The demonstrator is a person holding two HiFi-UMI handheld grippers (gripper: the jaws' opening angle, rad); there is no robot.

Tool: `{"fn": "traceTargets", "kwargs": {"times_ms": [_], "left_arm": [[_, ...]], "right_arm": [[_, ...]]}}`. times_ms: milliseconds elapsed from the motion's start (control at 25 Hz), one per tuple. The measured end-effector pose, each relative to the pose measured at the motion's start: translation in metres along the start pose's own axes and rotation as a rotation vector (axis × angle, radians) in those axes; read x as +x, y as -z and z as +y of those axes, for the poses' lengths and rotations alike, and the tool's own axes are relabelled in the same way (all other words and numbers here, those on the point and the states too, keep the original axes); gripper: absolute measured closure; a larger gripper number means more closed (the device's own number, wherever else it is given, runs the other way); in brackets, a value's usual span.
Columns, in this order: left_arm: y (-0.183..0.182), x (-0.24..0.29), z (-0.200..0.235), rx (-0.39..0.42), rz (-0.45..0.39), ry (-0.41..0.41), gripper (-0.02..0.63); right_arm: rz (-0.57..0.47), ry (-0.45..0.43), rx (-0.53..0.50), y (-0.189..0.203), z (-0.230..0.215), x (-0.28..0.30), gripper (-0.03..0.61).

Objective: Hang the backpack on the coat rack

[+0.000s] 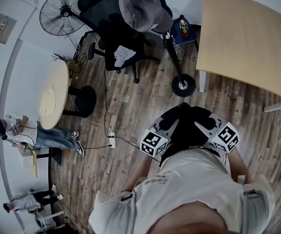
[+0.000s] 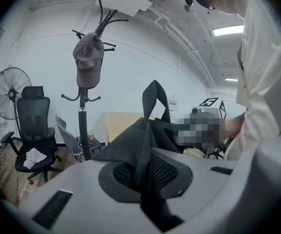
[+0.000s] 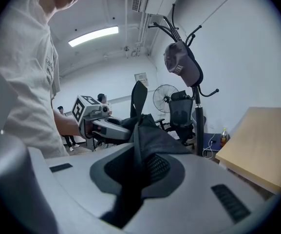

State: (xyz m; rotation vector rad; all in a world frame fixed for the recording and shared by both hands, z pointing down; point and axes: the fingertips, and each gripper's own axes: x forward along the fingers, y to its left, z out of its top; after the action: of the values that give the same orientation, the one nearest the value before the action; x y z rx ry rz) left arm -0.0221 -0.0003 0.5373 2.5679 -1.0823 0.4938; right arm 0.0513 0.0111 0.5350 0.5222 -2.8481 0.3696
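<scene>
Currently left claw (image 2: 147, 165) and right claw (image 3: 136, 168) both clench the backpack (image 1: 186, 126), suspending it for lifting onto the rack (image 2: 83, 130).

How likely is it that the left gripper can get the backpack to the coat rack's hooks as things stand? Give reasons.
Probably yes. The left gripper is shut on the backpack, and nothing stands between it and the coat rack. A cap covers one hook; others look bare, though high up.
</scene>
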Motion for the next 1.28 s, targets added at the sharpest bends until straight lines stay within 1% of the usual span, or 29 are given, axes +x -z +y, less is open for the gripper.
{"fn": "traceTargets", "kwargs": {"times_ms": [160,280,400,560,720,880,1040,1160,1280], "left_arm": [[-0.017,0.006,0.033,0.005,-0.005,0.056,0.568],[-0.034,0.013,0.057,0.029,-0.017,0.107,0.568],[-0.049,0.019,0.080,0.064,-0.034,0.151,0.567],[-0.066,0.032,0.113,0.122,-0.062,0.186,0.567],[-0.082,0.046,0.135,0.195,-0.054,0.222,0.568],[-0.092,0.049,0.145,0.227,-0.053,0.248,0.568],[-0.096,0.053,0.157,0.217,-0.057,0.245,0.568],[-0.097,0.059,0.168,0.175,-0.064,0.228,0.568],[-0.093,0.064,0.176,0.129,-0.053,0.216,0.568]], "right_arm": [[0.001,0.031,-0.006,-0.018,-0.021,0.023,0.540],[-0.005,0.074,-0.022,-0.036,-0.039,0.037,0.540],[-0.013,0.120,-0.029,-0.050,-0.054,0.051,0.540],[-0.029,0.186,-0.048,-0.068,-0.077,0.071,0.540],[-0.063,0.258,-0.027,-0.080,-0.095,0.084,0.540],[-0.066,0.274,-0.009,-0.089,-0.103,0.091,0.540],[-0.044,0.284,-0.005,-0.093,-0.113,0.100,0.540],[-0.028,0.282,-0.011,-0.097,-0.123,0.108,0.540],[-0.005,0.258,-0.019,-0.094,-0.131,0.114,0.540]]}}
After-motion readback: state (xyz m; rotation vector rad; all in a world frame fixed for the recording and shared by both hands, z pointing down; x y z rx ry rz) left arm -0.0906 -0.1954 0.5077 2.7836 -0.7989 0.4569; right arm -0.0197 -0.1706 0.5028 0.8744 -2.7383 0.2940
